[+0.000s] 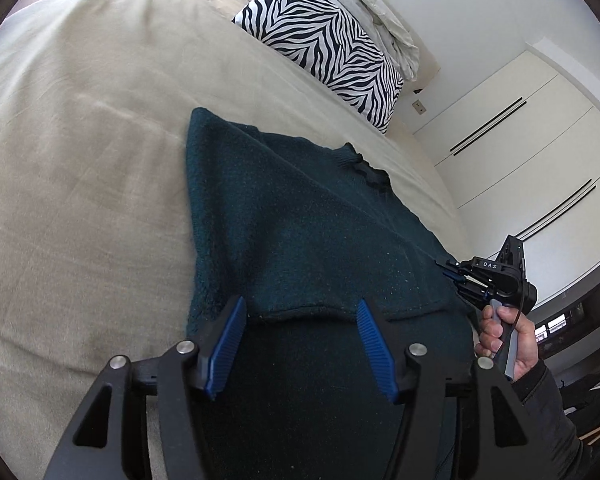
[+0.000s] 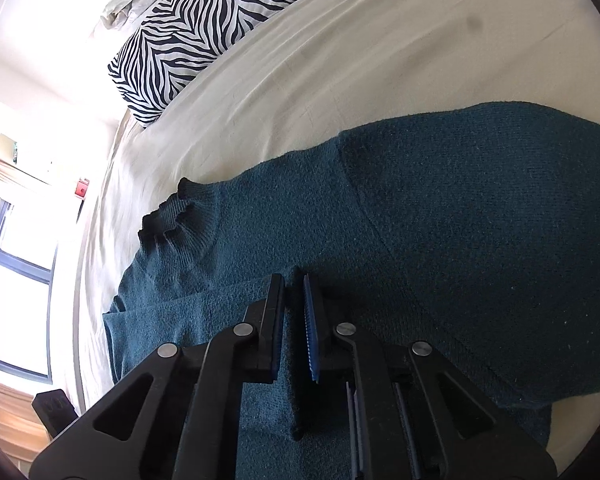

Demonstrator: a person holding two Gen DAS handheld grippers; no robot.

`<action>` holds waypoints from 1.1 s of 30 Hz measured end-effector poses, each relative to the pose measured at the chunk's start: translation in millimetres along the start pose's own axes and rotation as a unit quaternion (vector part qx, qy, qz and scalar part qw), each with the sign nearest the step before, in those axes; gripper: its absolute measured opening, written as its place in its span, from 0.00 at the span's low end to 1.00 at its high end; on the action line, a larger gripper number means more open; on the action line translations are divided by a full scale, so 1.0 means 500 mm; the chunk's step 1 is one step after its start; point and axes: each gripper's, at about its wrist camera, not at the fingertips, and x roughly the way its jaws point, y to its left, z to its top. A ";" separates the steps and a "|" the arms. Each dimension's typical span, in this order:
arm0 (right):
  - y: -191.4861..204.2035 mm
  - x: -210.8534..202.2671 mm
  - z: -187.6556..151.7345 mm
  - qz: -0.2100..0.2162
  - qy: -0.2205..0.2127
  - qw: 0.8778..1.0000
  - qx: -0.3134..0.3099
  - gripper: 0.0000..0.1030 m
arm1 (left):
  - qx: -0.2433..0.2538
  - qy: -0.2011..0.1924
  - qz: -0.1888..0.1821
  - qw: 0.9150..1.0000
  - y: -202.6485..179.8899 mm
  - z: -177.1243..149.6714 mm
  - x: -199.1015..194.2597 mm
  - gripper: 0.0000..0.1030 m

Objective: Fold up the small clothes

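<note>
A dark teal knit sweater (image 1: 300, 232) lies on the beige bedspread (image 1: 80, 140), partly folded, with its ribbed collar (image 1: 364, 168) toward the pillow. My left gripper (image 1: 300, 308) is open and empty, its blue pads (image 1: 228, 344) hovering over a folded edge of the sweater. In the right wrist view the sweater (image 2: 440, 220) fills the lower half. My right gripper (image 2: 294, 280) is shut on a fold of the sweater, the cloth pinched between its jaws. The right gripper also shows in the left wrist view (image 1: 452, 270), at the sweater's right edge.
A zebra-print pillow (image 1: 324, 40) and a crumpled pale sheet (image 1: 372, 4) lie at the head of the bed. White wardrobe doors (image 1: 520, 140) stand beyond the bed. A bright window (image 2: 16, 248) is at the left of the right wrist view.
</note>
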 end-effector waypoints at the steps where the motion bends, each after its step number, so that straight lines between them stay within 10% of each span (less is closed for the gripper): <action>1: -0.006 -0.004 0.001 0.004 -0.004 1.000 0.006 0.09 | 0.000 -0.001 0.000 1.000 0.003 -0.004 0.000 0.59; 5: -0.023 -0.032 0.001 0.032 -0.021 0.999 0.030 0.11 | -0.005 -0.005 -0.005 1.000 0.009 -0.003 -0.001 0.59; 10: 0.001 -0.032 -0.026 0.018 0.003 1.000 -0.003 0.48 | 0.000 -0.009 -0.002 1.000 0.008 -0.006 0.003 0.59; 13: 0.023 -0.008 -0.042 0.004 0.024 0.999 -0.030 0.44 | 0.000 -0.009 -0.001 1.000 0.006 -0.007 0.004 0.59; 17: 0.052 0.005 -0.044 -0.026 0.025 0.997 -0.066 0.09 | -0.003 -0.008 -0.003 1.000 0.008 -0.006 0.002 0.59; 22: 0.083 -0.032 -0.028 -0.023 -0.019 0.996 -0.089 0.07 | -0.002 -0.010 -0.003 1.000 0.008 -0.006 0.003 0.59; 27: 0.050 0.011 -0.022 -0.042 0.023 0.997 -0.061 0.09 | 0.001 -0.012 -0.003 1.000 0.008 -0.009 0.004 0.59; 33: -0.032 -0.003 -0.025 0.039 -0.002 0.999 0.033 0.11 | 0.001 -0.015 -0.011 1.000 0.013 -0.012 0.000 0.59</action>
